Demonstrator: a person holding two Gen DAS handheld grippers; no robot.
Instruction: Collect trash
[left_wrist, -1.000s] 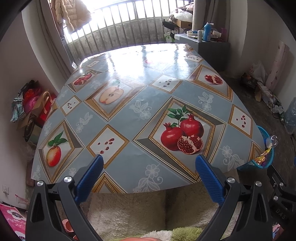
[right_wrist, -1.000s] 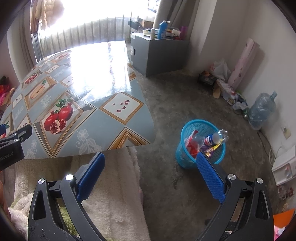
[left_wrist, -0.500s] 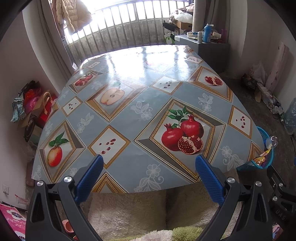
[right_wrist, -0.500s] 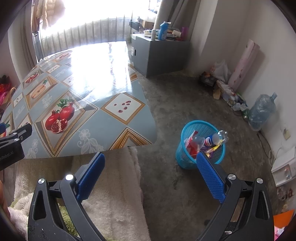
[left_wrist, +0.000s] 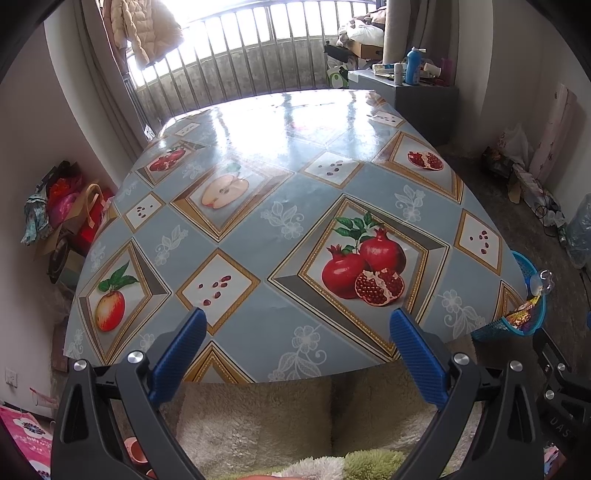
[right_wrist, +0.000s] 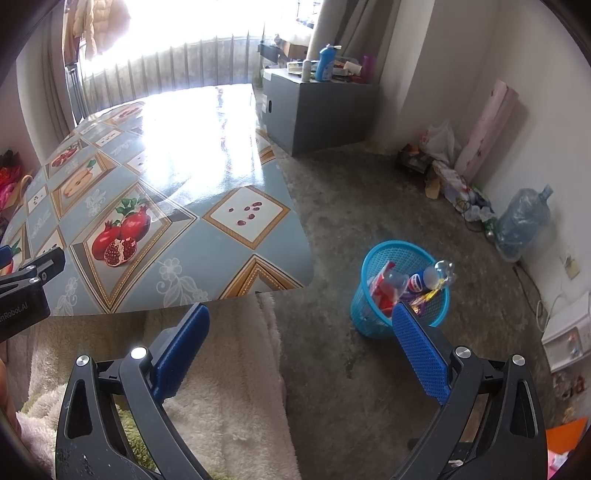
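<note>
Sitting on the bare concrete floor (right_wrist: 369, 192), just off the table's near right corner, the blue mesh bin (right_wrist: 373, 314) is holding the trash: a clear plastic bottle (right_wrist: 432, 271) is poking up over its rim, with red and shiny wrappers (right_wrist: 384, 286) crammed in beside it. Nothing is touching the bin, and open floor is running all round it except where the table corner is overhanging close by. The right gripper (right_wrist: 299, 347) is hanging wide open and empty, one blue pad just in front of the bin, the other over the fluffy cream fabric (right_wrist: 229, 369) that is lying below the table's near edge. The left gripper (left_wrist: 295, 350) is also gaping wide with nothing in it, straddling that same near edge of the table (left_wrist: 236, 325). The fruit-print cloth is showing bare right out to its edges. Further from the bin, a grey cabinet (right_wrist: 317, 107) is standing beyond the table's far right corner, and a big water jug (right_wrist: 524, 221) is leaning by the wall.
</note>
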